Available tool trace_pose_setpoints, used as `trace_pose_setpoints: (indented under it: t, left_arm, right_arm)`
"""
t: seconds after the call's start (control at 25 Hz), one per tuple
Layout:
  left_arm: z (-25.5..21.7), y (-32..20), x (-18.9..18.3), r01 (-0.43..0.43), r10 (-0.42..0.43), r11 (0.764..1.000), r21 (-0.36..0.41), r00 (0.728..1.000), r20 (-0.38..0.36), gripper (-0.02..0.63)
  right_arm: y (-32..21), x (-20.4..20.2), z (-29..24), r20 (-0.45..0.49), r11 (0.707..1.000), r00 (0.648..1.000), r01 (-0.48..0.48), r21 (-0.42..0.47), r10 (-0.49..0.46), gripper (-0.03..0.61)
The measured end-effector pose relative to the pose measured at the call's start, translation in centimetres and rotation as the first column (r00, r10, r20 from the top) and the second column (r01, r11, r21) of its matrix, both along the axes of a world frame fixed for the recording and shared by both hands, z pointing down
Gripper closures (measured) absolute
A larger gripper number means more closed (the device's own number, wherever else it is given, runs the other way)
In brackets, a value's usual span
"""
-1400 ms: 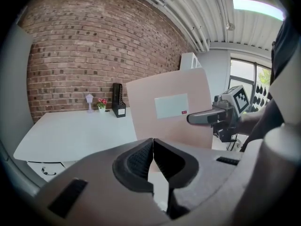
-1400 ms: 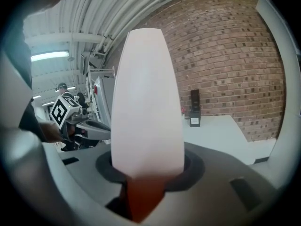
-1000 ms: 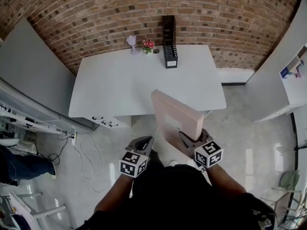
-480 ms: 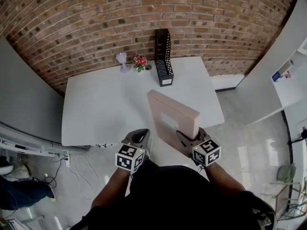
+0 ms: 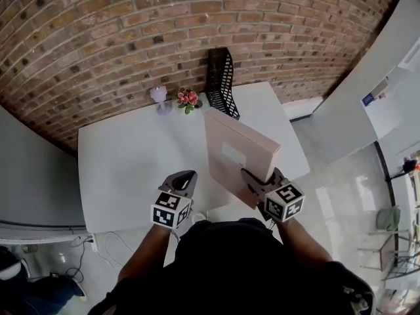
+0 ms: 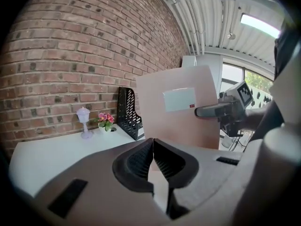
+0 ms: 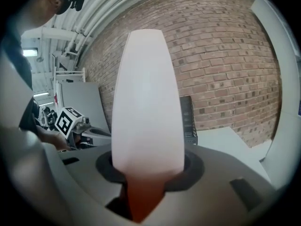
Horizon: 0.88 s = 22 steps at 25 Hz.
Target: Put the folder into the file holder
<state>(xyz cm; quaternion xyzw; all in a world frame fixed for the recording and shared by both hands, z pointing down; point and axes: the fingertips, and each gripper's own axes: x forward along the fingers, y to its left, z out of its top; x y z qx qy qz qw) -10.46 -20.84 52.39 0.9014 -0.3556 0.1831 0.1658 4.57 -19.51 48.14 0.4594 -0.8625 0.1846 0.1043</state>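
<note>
**Right claw** (image 5: 253,181): clamped on the lower edge of the folder (image 5: 236,151). The folder is a thick, rigid beige slab with a matte face, square corners and a pale rectangular label. It rises upright out of the jaws, leaning slightly, over the near edge of the smooth white table (image 5: 125,169). In the right gripper view its plain, rounded spine fills the space between the jaws.

**Left claw** (image 5: 186,178): jaws closed tip to tip, ribbed black pads meeting, nothing between them. It sits to the left of the right claw, beside the folder's labelled face and clear of it.

**File holder** (image 5: 222,83): black plastic with lattice sides and a sloped front. It stands ahead of the right claw, beyond the folder, at the table's far edge against the rough brick wall (image 5: 131,38).

**Ahead of the left claw:** a small pot of pink flowers (image 5: 188,98) and a lilac lamp-shaped ornament (image 5: 159,97).
</note>
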Motion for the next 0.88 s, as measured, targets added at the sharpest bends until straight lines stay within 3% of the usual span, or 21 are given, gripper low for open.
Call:
trace_pose_setpoints:
  t: [0.44, 0.64, 0.88]
  left_arm:
    - [0.4, -3.9, -2.0, -0.022, 0.022, 1.000, 0.008, 1.000, -0.017, 0.609]
    - [0.9, -4.0, -3.1, 0.037, -0.037, 0.999, -0.002, 0.998, -0.041, 0.609]
    - [0.9, -4.7, -4.3, 0.149, -0.149, 0.989, -0.011, 0.988, -0.039, 0.609]
  right_arm:
    - [-4.1, -0.2, -0.2, 0.000, 0.996, 0.996, -0.090, -0.006, 0.090, 0.403]
    - [-6.9, 1.2, -1.5, 0.020, 0.993, 0.993, -0.114, 0.015, 0.114, 0.405]
    - [-12.2, 4.5, -4.2, 0.002, 0.983, 0.989, -0.146, 0.113, 0.147, 0.404]
